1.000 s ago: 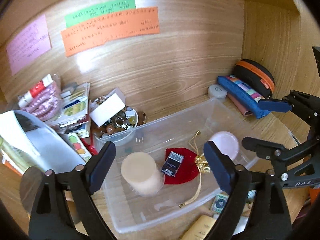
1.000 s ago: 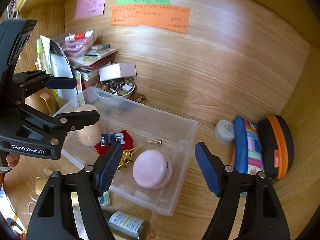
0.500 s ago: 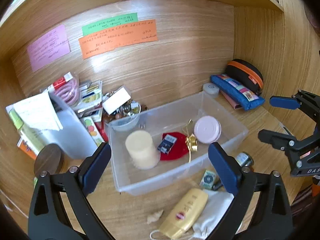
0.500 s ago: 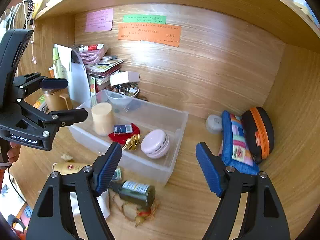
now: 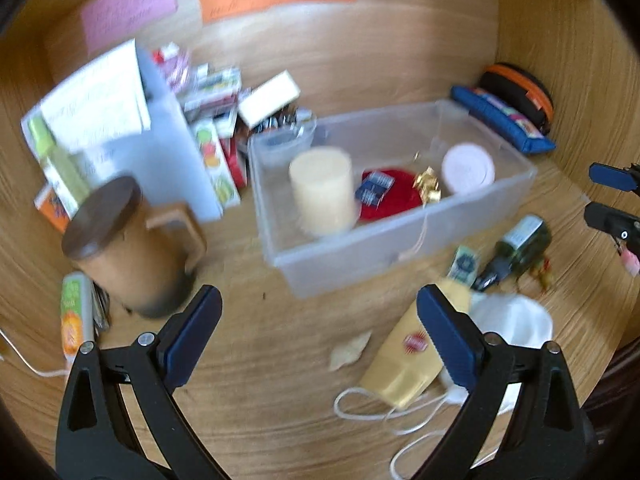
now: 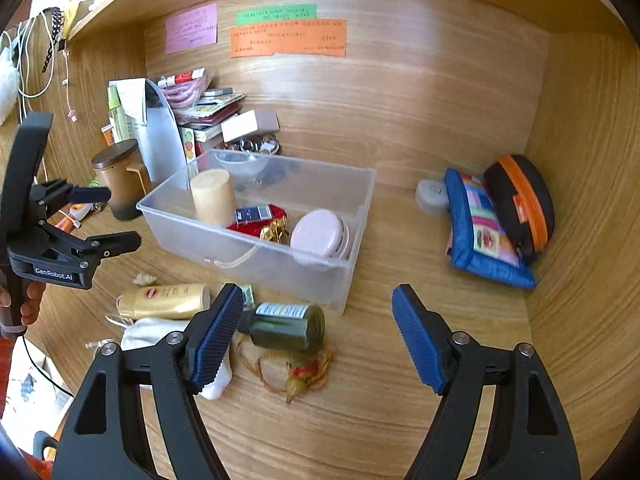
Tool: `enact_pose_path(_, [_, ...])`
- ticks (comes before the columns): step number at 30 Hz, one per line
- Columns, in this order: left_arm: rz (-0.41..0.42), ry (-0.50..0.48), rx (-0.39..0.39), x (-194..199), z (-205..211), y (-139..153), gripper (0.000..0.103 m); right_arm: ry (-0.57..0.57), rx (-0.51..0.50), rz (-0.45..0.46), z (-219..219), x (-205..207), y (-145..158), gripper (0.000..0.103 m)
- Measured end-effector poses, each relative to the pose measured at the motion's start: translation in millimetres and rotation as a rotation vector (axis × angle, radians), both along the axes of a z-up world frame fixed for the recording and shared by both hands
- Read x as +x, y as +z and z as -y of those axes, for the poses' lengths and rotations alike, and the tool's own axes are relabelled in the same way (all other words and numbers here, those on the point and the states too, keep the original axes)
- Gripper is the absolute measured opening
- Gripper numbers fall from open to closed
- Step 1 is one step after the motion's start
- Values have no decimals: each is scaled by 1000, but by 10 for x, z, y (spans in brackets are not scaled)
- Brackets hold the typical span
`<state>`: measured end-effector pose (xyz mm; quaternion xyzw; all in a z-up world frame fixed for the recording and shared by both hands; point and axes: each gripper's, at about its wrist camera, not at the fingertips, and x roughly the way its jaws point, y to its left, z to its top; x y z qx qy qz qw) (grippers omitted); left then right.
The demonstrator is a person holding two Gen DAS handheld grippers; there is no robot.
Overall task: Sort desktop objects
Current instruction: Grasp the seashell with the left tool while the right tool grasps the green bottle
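Observation:
A clear plastic bin [image 6: 332,272] [image 5: 404,256] on the wooden desk holds a cream cylinder [image 6: 213,197], a red pouch [image 5: 390,196], a small dark box [image 6: 253,213] and a pink round case [image 6: 320,234]. In front of it lie a gold tube [image 6: 166,301] [image 5: 404,360], a dark green bottle [image 6: 289,327] [image 5: 518,246] and a white cloth pouch [image 6: 150,332]. My left gripper [image 5: 320,332] is open and empty above bare desk before the bin. My right gripper [image 6: 318,338] is open and empty, just above the green bottle.
A brown lidded mug [image 5: 128,256] stands left of the bin, with stacked books and a white box [image 6: 250,124] behind. A blue pencil case [image 6: 480,232] and black-orange case [image 6: 520,200] lie at the right wall. A white round tin [image 6: 430,197] sits near them.
Both grippers have pulled back from the bin and stayed open. The left wrist view has dropped lower and swung left, now showing the mug and the items in front of the bin.

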<state>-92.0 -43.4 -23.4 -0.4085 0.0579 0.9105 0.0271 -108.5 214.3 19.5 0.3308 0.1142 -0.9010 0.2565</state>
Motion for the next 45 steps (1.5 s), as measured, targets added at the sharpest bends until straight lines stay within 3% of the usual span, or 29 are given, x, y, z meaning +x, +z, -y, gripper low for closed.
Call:
enact_pose_path(10, [105, -24, 28, 82, 215, -368, 99, -9, 1, 99, -1, -20, -330, 74])
enact_pose_path(17, [113, -60, 52, 60, 220, -415, 98, -3, 0, 157, 55, -65, -529, 74])
enact_pose_path(19, [123, -77, 61, 22, 222, -418, 95, -2, -2, 166, 70, -81, -554, 74])
enact_pose_path(21, [153, -103, 69, -28, 240, -434, 79, 0, -6, 173, 83, -96, -567, 74])
enact_pose_path(22, [169, -114, 67, -59, 247, -448, 76, 0, -7, 175, 90, -102, -568, 74])
enact_pose_path(29, [207, -211, 56, -108, 267, -463, 74, 4, -12, 170, 97, -129, -551, 74])
enact_pose_path(34, [199, -271, -19, -48, 128, -499, 73, -11, -29, 194, 84, -211, -589, 74])
enact_pose_path(38, [212, -258, -11, -98, 136, -546, 62, -16, -47, 219, 93, -273, -633, 74])
enact_pose_path(42, [202, -252, 29, -98, 178, -534, 42, -22, -37, 218, 129, -299, -670, 74])
enact_pose_path(45, [184, -252, 37, -64, 195, -537, 41, -14, -29, 223, 175, -318, -700, 74])
